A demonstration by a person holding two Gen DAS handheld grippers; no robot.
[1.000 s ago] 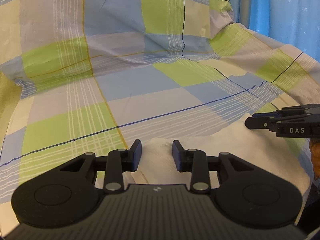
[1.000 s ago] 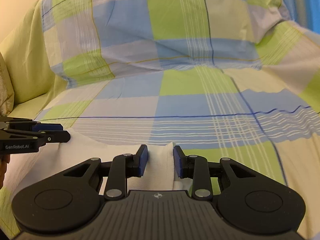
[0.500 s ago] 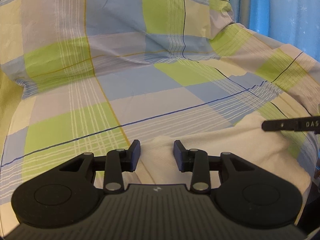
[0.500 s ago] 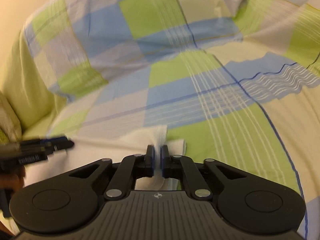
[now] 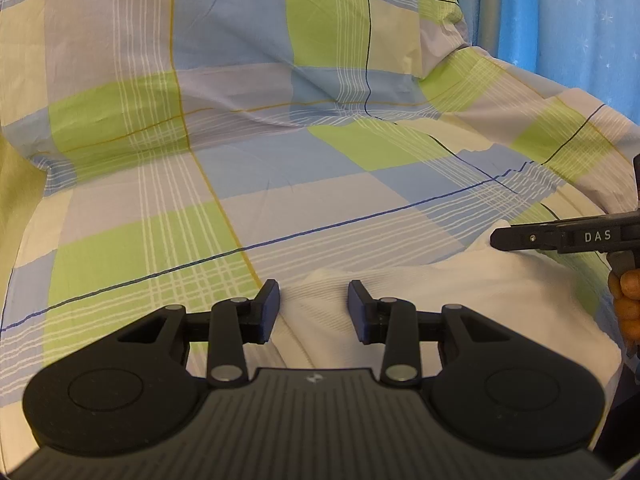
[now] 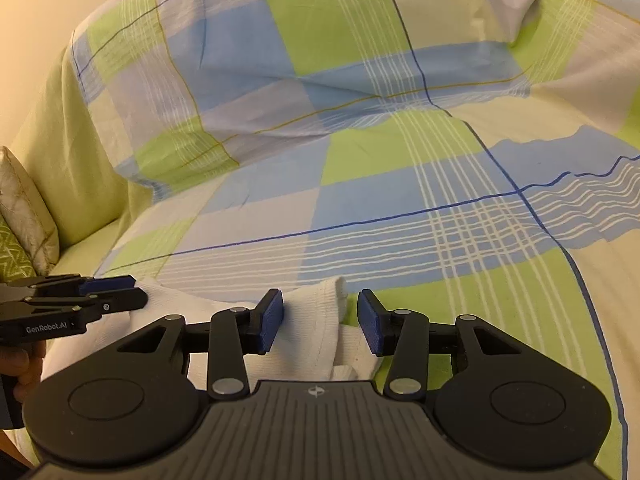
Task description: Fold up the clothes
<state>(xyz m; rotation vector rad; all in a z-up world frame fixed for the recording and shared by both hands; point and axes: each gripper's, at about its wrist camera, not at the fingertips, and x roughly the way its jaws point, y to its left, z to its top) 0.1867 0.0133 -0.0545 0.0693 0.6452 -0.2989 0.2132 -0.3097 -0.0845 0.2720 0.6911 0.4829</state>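
I hold one gripper in each hand, and both look out over a bed.

My left gripper [image 5: 314, 306] has its jaws wide apart. Nothing is between them but air, and under the gap lies the white cloth [image 5: 460, 304]. The cloth is the thing to fold. It lies flat and a bit lumpy on the checked sheet [image 5: 280, 184], close to me, and it runs from my left gripper over to the right. Its far edge makes a small bump just past my left jaws.

My right gripper [image 6: 320, 316] has its jaws wide apart too. They grip nothing. A corner of the white cloth [image 6: 320, 332] pokes up between the blue pads [image 6: 270, 320], and the left pad looks like it just touches the cloth. The right pad is apart from it. The corner has a sewn hem, and it is folded over a little.

From the left view I see my right gripper [image 5: 496, 237] from the side, low over the right end of the cloth, and my right hand [image 5: 626, 300] behind it. From the right view I see my left gripper [image 6: 136, 294] from the side, low over the left end of the cloth.

The sheet has green, blue, pale purple and cream squares with thin white and dark lines. It goes up over a big pillow [image 6: 280, 60] at the back. A small patterned cushion [image 6: 20, 216] sits at the far left. A blue curtain [image 5: 568, 20] hangs at the right.

I see no boxes, baskets or bins here.
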